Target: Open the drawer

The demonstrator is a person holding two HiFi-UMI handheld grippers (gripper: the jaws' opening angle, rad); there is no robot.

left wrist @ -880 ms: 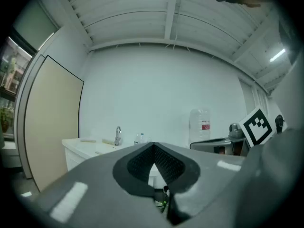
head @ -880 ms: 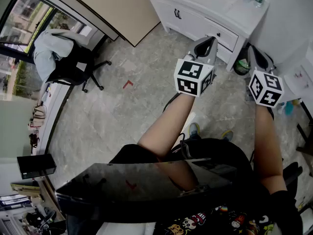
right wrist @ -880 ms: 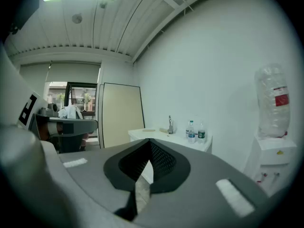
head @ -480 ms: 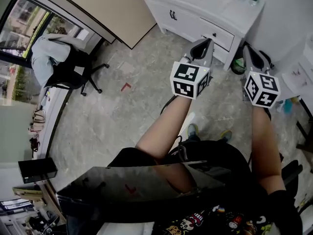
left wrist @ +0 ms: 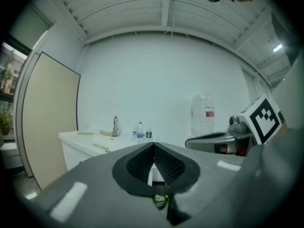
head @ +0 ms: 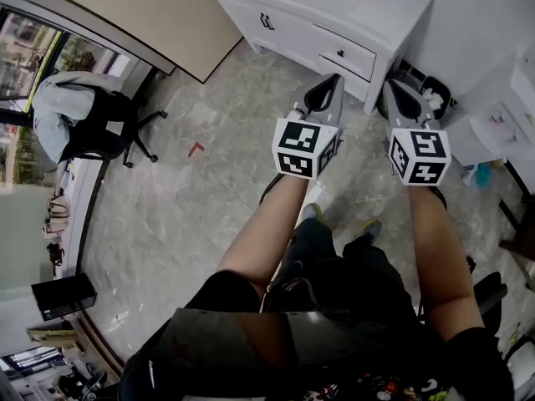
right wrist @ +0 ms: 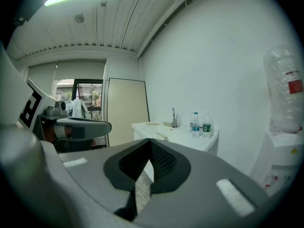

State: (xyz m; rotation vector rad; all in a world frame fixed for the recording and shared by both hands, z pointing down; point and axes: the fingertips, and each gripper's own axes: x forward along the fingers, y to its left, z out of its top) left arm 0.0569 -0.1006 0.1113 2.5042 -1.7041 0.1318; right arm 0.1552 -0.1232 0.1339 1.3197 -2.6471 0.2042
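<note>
Head view: drawer (head: 358, 58) shut, in the white cabinet (head: 288, 32), right of its door, under the worktop (head: 351, 2). Left gripper (head: 328, 90) hangs near it, drawer at 12 o'clock; right gripper (head: 399, 98) alongside at 3 o'clock. Small dark handle (head: 340, 53) is the only place to take hold.

Left gripper view: jaws pressed together, nothing between them. Bottles (left wrist: 141, 131) stand on the worktop at 11 o'clock; the drawer is hidden behind the jaws.

Right gripper view: jaws closed too, empty.

Judgement: rigid painted front, smooth and slippery. Should slide lightly on a straight pull. Jaws must part first.
</note>
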